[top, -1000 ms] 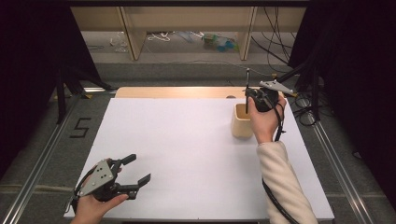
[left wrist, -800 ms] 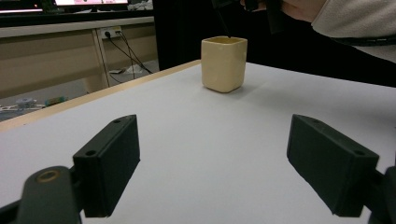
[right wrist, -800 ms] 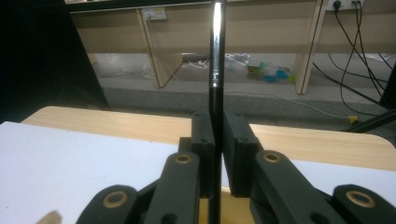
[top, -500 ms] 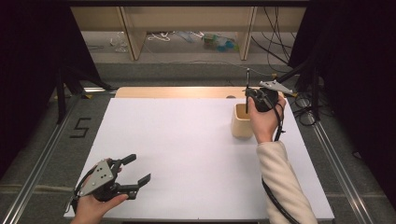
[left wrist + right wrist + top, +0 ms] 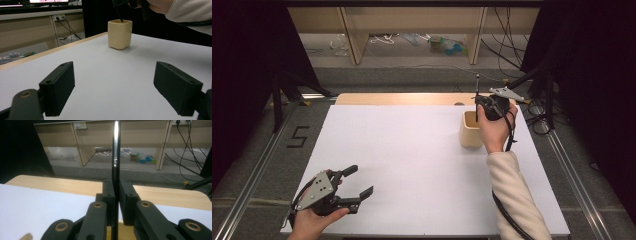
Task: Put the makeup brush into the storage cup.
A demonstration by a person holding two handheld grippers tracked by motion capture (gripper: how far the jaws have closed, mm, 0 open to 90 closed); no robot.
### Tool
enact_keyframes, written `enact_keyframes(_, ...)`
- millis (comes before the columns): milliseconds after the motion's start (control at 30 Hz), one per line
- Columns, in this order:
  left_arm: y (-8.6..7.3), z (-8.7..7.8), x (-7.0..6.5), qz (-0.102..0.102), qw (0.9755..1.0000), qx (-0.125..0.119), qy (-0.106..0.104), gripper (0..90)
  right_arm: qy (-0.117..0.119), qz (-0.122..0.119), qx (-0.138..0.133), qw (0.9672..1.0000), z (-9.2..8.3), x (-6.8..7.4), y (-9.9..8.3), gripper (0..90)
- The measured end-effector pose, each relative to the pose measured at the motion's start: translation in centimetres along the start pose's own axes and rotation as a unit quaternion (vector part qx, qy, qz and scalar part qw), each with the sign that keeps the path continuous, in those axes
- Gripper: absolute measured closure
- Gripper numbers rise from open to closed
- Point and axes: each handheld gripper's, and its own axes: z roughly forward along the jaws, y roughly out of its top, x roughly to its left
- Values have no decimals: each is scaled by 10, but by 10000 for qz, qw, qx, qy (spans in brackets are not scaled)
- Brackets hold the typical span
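My right gripper pinches the black stick tight over the cup (left gripper open, idle); next, lower it in.

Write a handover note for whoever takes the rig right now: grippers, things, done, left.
Right gripper: shut on a thin black pen, held upright above the cream cup at the table's far right; its tip is at the cup's mouth.
Left gripper: open, holds nothing, low over the white table near the front left corner.
Done: pen gripped and brought to the cup.
Left: probably lower it in and let go.
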Motion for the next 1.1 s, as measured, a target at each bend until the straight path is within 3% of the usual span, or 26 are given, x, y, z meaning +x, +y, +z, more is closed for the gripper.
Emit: enact_keyframes(1100,1,-1,0,34,10000,37,44,170,-2,27,61,10000,5,-3,-6,840)
